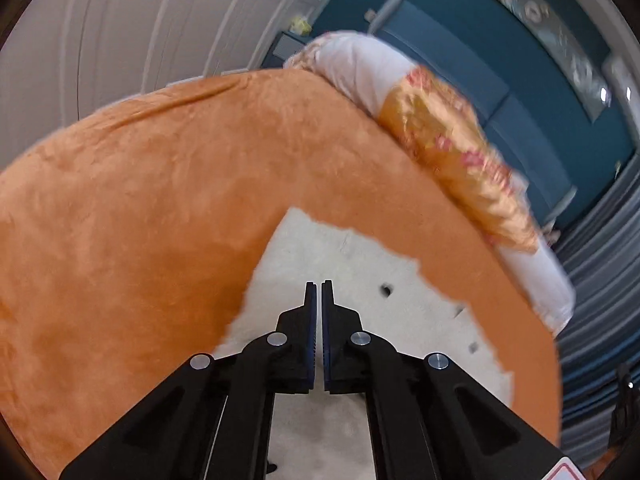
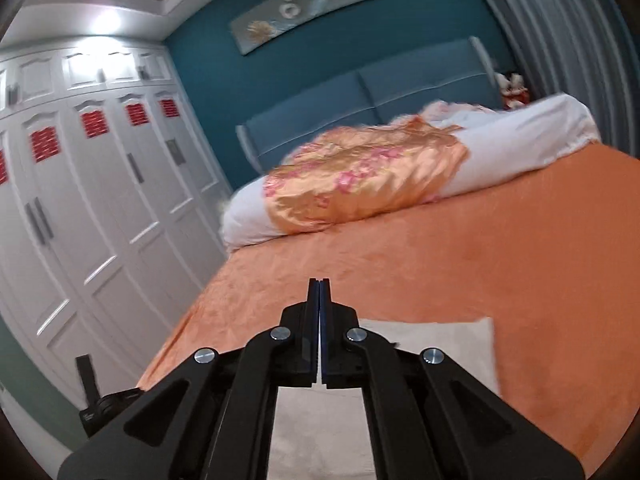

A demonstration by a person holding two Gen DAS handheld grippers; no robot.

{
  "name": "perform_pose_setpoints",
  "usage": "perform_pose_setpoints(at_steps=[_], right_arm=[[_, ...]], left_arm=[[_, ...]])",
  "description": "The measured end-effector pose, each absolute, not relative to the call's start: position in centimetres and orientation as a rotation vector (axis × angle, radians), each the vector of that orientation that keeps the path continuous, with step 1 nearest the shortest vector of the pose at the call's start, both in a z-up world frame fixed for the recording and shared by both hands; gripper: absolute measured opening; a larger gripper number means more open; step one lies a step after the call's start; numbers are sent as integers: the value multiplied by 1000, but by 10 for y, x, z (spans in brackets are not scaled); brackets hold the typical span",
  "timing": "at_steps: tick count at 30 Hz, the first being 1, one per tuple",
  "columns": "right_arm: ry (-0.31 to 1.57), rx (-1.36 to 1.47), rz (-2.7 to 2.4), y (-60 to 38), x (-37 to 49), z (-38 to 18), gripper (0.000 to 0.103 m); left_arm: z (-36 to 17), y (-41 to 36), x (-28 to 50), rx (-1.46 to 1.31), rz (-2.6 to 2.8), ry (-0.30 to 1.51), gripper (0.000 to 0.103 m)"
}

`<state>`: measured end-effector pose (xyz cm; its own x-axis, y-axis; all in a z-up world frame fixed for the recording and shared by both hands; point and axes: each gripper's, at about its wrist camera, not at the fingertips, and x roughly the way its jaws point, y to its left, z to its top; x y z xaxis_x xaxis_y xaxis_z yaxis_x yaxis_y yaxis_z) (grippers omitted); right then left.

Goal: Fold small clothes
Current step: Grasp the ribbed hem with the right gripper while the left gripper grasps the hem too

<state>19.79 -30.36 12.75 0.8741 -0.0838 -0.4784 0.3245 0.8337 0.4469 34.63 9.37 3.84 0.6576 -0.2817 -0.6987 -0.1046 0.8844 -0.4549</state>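
Left wrist view: the left gripper (image 1: 320,286) hangs over a small white garment (image 1: 360,280) lying flat on the orange bedspread (image 1: 140,220). Its jaws are together, only a thin slit between the blue pads, and nothing is caught between them. The garment shows a few small dark marks, too blurred to tell whether they are print or holes. A red and white sticker edge shows at the bottom right of the gripper body, but no writing can be read on it.

In the right wrist view, the right gripper (image 2: 320,282) also has its jaws pressed together and empty, its tips above the bedspread (image 2: 520,280). The white garment (image 2: 440,344) lies under and just to the right of it, its far edge straight and its corner square.

Across the head of the bed lies a rolled white duvet (image 2: 520,140) with a gold and pink floral panel (image 2: 360,176), well apart from the garment. Behind it stands a blue padded headboard (image 2: 360,100) against a teal wall, with a long floral picture (image 2: 320,4) above. White wardrobe doors (image 2: 100,200) carry red paper decorations (image 2: 44,144); any characters on them cannot be made out. Grey curtains (image 2: 560,20) hang on the far side, and a red and white soft toy (image 2: 512,90) sits beside the headboard.
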Motion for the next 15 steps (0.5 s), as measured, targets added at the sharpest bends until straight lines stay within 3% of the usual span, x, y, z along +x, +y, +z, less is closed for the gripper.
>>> perform_pose_setpoints(at_steps=[1,3,5,6,7,9,11,12,14,15], right_arm=[[538,578,-252,-311,202,108,9],[741,644,-322,-321,203,47,12],[841,646,-322,-314,198,10,12],[872,653,-313,-310,196,-2,18],[908,664,-297,-304,195,-16,38],[936,657,-292,-295,194,-29,58],[966,620,-275,-284,201,-38,57],[976,614,-265,-280,202,-39,48],[979,566,-288,-271,208,-38,35],[975,553,-286,-270,210,-36,8]], left_arm=[[32,92,347,-480,-99,880,0],[13,90,347,-480,-85,937,0],[-5,94,343,-488,-63,974,0],[-13,97,341,-497,-54,993,0],[-19,101,339,-511,-50,1009,0],[-26,111,335,-573,-45,1025,3],[-29,122,328,-666,-64,1027,17],[-29,125,325,-691,-65,1024,28],[-27,129,321,-718,-68,1014,31],[-28,130,322,-720,-73,1020,31]])
